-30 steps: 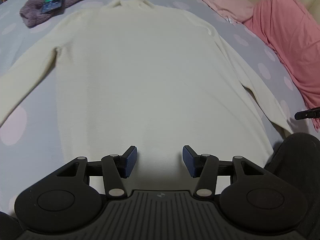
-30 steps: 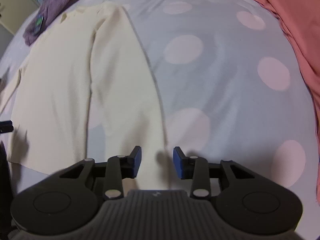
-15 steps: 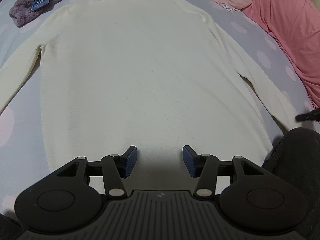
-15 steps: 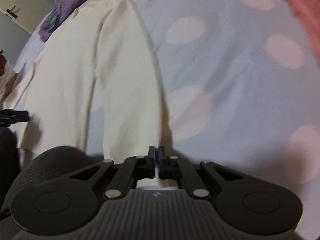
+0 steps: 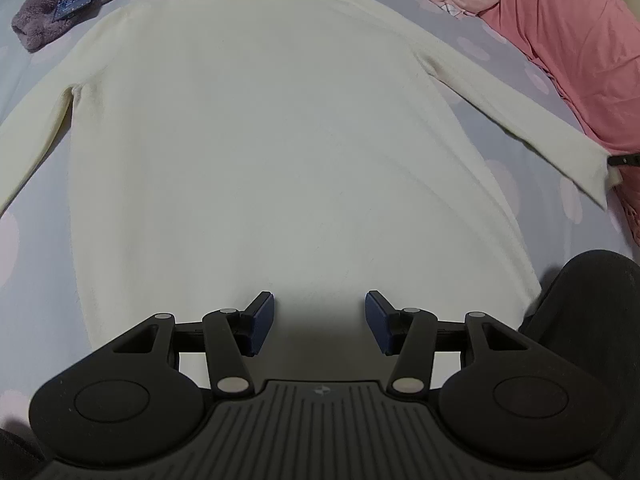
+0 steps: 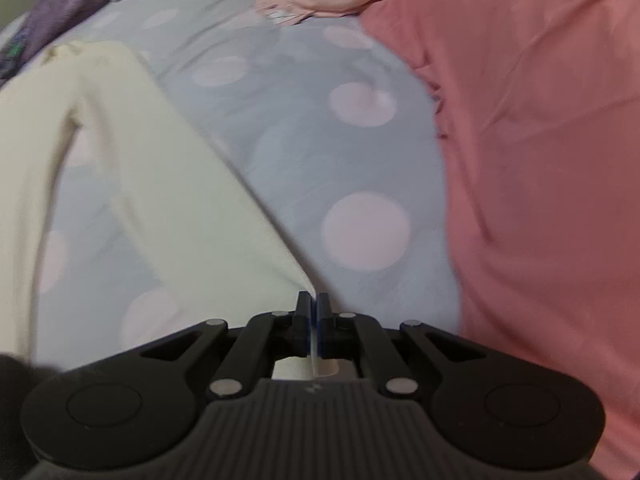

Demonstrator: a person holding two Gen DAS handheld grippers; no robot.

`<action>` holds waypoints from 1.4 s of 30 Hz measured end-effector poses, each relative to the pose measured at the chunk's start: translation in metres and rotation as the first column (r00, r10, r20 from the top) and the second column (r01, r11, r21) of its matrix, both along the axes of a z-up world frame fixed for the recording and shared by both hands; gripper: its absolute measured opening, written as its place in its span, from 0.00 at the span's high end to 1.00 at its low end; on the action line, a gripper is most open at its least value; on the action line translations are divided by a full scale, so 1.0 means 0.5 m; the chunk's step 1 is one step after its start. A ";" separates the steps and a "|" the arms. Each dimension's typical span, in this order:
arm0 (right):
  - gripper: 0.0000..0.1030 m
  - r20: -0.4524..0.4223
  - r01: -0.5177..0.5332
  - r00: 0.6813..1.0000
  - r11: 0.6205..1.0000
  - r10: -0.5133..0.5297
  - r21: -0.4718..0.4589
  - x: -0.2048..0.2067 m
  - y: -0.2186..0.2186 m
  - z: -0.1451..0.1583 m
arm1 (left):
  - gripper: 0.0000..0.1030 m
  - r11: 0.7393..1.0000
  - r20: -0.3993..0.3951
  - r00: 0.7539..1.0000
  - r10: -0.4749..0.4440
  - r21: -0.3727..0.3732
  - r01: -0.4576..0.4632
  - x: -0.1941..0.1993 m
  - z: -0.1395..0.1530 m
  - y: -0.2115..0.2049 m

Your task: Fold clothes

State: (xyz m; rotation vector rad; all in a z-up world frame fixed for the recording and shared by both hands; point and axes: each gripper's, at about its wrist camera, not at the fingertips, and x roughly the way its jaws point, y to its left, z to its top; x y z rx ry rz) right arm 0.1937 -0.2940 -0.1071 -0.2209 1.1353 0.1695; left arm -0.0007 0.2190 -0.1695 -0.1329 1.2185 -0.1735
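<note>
Pinching one cuff (image 6: 298, 368) of the cream sweater (image 5: 280, 152), your right tool (image 6: 313, 312) is clenched on it; your left tool (image 5: 320, 322) hangs released over the hem. The one sweater lies flat on the polka-dot bed (image 6: 304, 152), with one pink blanket (image 6: 540, 160) and one purple garment (image 5: 44, 20) beyond.

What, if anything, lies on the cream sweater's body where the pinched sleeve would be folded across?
Nothing visible does. The right gripper is shut on the sleeve cuff, and the sweater's body lies flat and bare. The left gripper hangs open over the hem, beside that path.
</note>
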 end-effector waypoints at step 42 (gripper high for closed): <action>0.96 -0.352 -0.193 0.893 0.944 0.281 0.266 -0.043 0.444 -0.085 | 0.48 0.926 0.137 0.919 0.368 0.029 -0.375 -0.125 0.131 0.285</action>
